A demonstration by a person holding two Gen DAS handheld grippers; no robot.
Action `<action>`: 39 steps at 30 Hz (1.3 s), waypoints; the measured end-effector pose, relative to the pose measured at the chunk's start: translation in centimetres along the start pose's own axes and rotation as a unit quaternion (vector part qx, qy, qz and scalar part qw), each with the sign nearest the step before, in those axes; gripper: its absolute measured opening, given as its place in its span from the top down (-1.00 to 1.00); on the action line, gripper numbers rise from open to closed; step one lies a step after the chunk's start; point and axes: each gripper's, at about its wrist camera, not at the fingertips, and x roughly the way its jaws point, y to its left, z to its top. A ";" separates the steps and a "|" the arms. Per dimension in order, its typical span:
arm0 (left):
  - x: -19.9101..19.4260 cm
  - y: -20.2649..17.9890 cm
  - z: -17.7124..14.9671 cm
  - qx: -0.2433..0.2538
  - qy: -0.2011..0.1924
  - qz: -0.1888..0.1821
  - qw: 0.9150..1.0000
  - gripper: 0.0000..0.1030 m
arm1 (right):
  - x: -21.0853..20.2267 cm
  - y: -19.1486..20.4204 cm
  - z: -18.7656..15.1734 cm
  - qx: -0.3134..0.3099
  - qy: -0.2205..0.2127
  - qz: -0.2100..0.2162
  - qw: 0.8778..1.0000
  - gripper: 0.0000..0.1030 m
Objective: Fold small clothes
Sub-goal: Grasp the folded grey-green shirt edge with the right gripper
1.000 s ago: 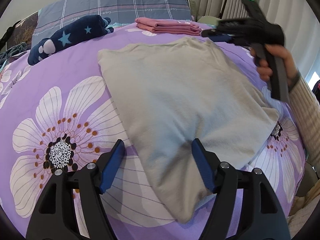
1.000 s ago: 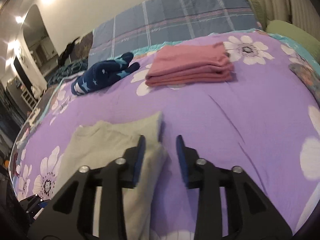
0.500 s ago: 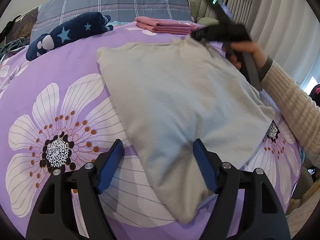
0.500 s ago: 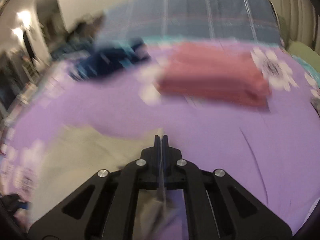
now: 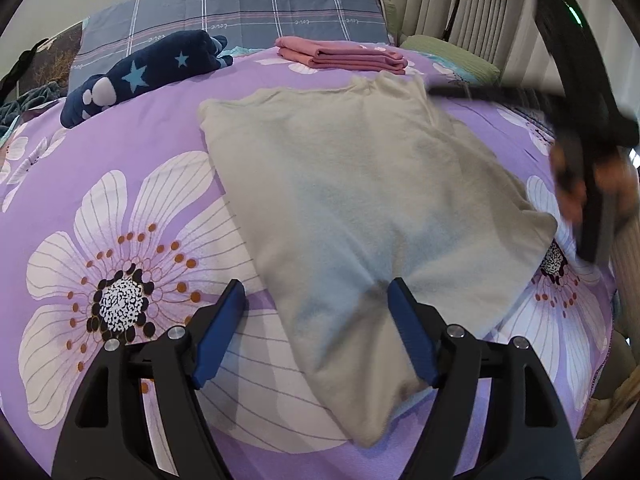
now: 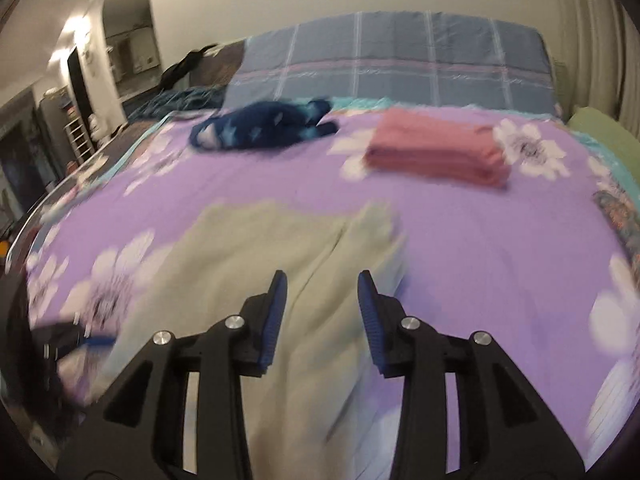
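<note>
A beige garment (image 5: 368, 200) lies folded flat on the purple flowered bedspread (image 5: 120, 184); it also shows in the right wrist view (image 6: 280, 264). My left gripper (image 5: 316, 300) is open and empty, its jaws astride the garment's near left edge. My right gripper (image 6: 322, 284) is open and empty, hovering over the garment's right part. In the left wrist view the right gripper's body appears blurred beyond the garment's far right corner.
A folded pink stack (image 5: 344, 54) and a navy star-patterned item (image 5: 144, 74) lie at the far side of the bed, before a plaid pillow (image 5: 248, 12). A green cushion (image 5: 448, 54) and curtains (image 5: 472, 4) are at the right.
My right gripper, shut on the garment's far corner half a second ago, has let go, opened and pulled back to the right. The left gripper has hardly moved.
</note>
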 end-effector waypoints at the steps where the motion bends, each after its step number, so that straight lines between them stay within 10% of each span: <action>1: 0.0 0.0 -0.1 0.000 -0.001 0.001 1.000 -0.47 | 0.4 0.4 -1.6 -0.007 0.019 0.000 1.000 0.24; 5: -0.2 0.0 -0.3 -0.003 -0.003 0.002 1.000 -0.48 | 0.3 -0.3 -5.0 0.016 0.044 -0.013 0.999 0.24; 7: -0.3 -0.1 -0.3 -0.002 -0.003 0.007 1.000 -0.48 | -0.1 -0.4 -5.0 0.023 0.052 -0.039 0.998 -0.25; 20: -0.6 -0.4 -0.4 -0.001 -0.004 0.020 1.000 -0.52 | -1.0 -0.9 -6.6 0.051 0.070 -0.040 0.995 -0.25; 23: -0.6 -0.4 -0.4 -0.001 -0.005 0.020 1.000 -0.52 | -1.4 -0.6 -6.5 0.048 0.070 -0.040 0.996 -0.06; 25: -0.6 -0.4 -0.4 -0.002 -0.005 0.020 1.000 -0.52 | -1.9 0.0 -6.5 0.037 0.070 -0.020 0.997 0.52; 30: -1.5 0.5 -0.2 -0.023 -0.019 0.004 1.000 -0.33 | -2.4 0.2 -7.1 0.033 0.080 -0.026 0.996 0.63; 39: -2.8 3.6 3.0 -0.060 -0.039 -0.028 0.997 -0.25 | -3.9 -2.2 -5.1 0.080 0.049 0.009 0.996 0.07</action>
